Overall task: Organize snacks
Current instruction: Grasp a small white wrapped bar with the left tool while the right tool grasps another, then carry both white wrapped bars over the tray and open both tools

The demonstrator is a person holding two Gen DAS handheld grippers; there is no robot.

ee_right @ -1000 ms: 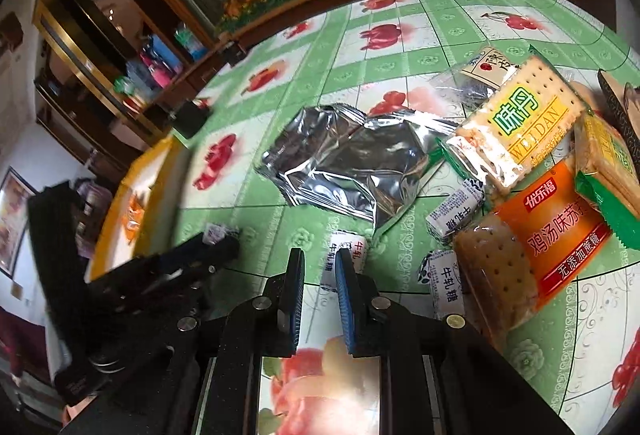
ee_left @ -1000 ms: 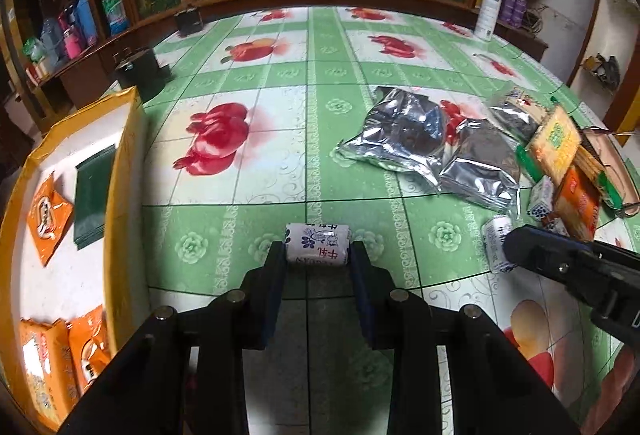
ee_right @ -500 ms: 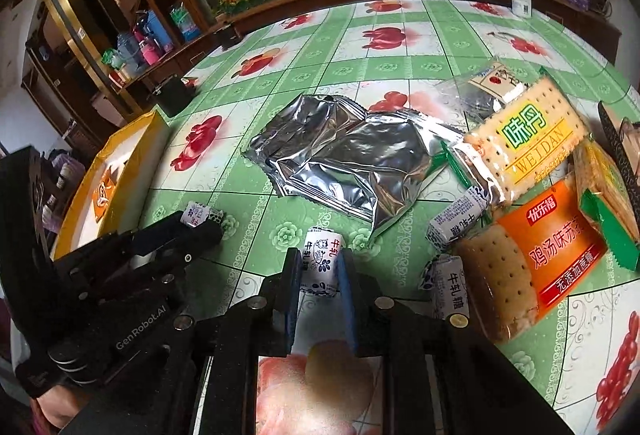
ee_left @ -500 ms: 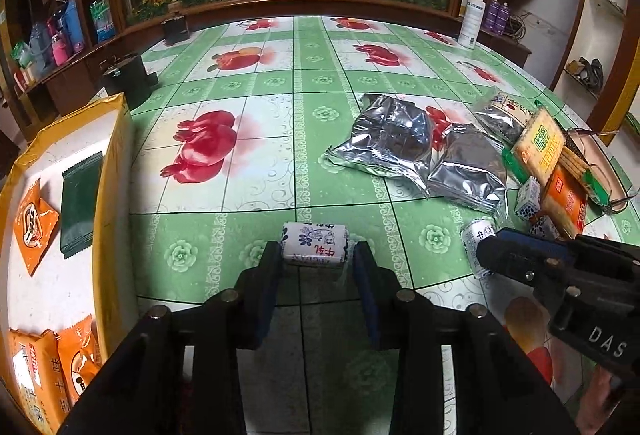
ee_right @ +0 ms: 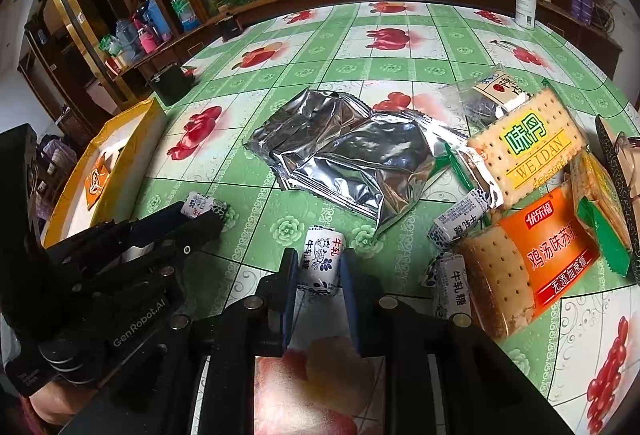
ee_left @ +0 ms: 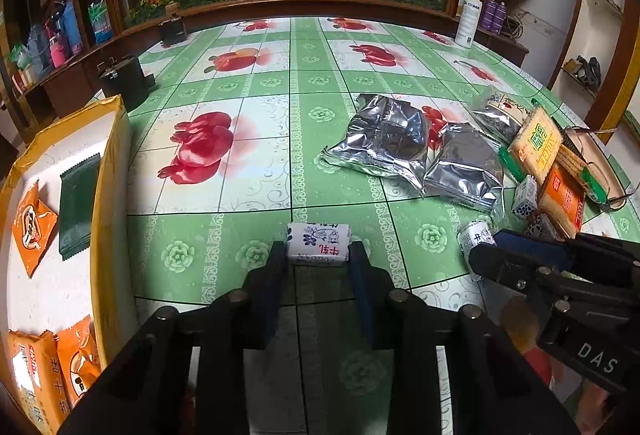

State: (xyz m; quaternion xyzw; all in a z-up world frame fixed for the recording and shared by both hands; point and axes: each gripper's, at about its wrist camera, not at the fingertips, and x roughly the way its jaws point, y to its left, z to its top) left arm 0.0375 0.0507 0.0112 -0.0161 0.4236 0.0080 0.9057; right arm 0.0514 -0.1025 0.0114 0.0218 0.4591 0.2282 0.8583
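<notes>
Left gripper [ee_left: 319,267]: I note black frame, blue finger pads [ee_left: 267,299], round silver screws; "GenRobot.AI" on its flank.
Right gripper [ee_right: 318,269]: I see matching black body, blue pads; "DAS" lettering on side.
Skin: bare hand [ee_right: 48,405] at lower edge.

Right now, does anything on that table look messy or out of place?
Yes. The silver foil bags lie crumpled and overlapping mid-table, and cracker packs are piled crookedly on the right, with small white candies scattered loose beside them. Nothing looks spilled or torn.
</notes>
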